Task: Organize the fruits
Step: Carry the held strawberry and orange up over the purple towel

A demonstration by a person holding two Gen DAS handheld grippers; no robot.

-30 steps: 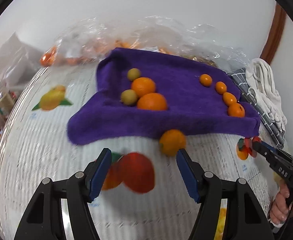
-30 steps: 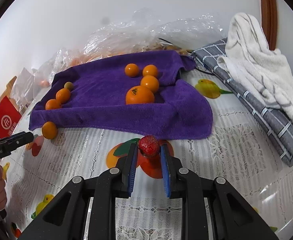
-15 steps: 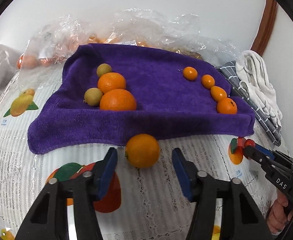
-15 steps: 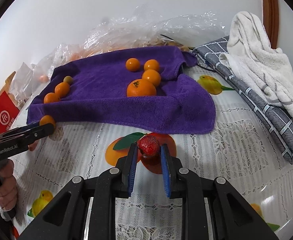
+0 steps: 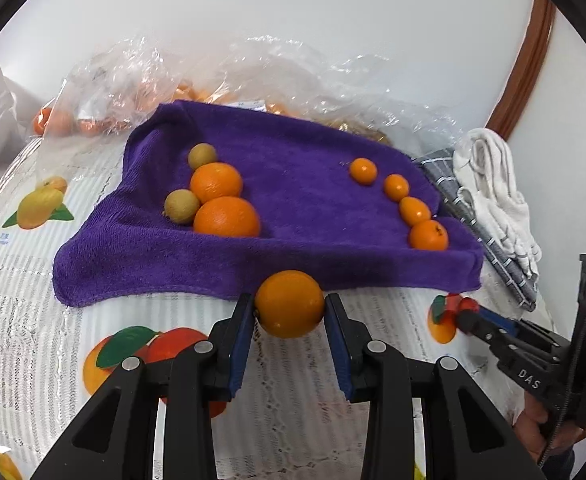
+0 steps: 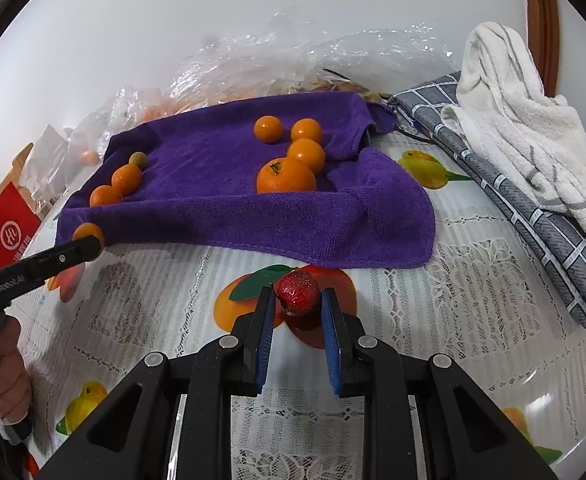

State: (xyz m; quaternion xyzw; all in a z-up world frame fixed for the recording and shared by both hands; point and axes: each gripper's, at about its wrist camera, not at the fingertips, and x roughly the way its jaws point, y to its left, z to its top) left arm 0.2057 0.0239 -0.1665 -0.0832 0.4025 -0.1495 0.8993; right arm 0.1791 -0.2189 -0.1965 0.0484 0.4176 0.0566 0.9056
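A table (image 5: 21, 280) with a white lace cloth and printed fruit pictures stands against a plain white wall. In the middle of it lies a purple towel (image 5: 293, 200), a little wrinkled, and the fruits are on it in 2 groups.

In the left wrist view, the left gripper (image 5: 289, 316) has a loose orange (image 5: 289, 304) between its blue pads, just in front of the near edge of the towel. Its jaws are closing, and both pads already touch the sides of the fruit. The right gripper (image 6: 296, 300) is closed on a red strawberry (image 6: 297, 292), which it holds near the table, above a printed orange picture, near the front edge of the towel.

On the towel, at the left side, 2 big oranges (image 5: 225, 216) lie touching each other, with 2 small brown-green fruits (image 5: 181, 207) beside them. At the right side, 4 small oranges (image 5: 413, 210) make a row from far to near, and the nearest one is the biggest.

Behind the towel, at the far side, there are clear plastic bags (image 5: 253, 76) with more orange fruits inside. At the right of the towel a grey checked cloth (image 6: 513, 184) lies, and a white towel (image 6: 513, 112) is on top of it. In the right wrist view a red box (image 6: 11, 232) is at the far left edge, and a hand (image 6: 9, 376) holds the handle of the left gripper
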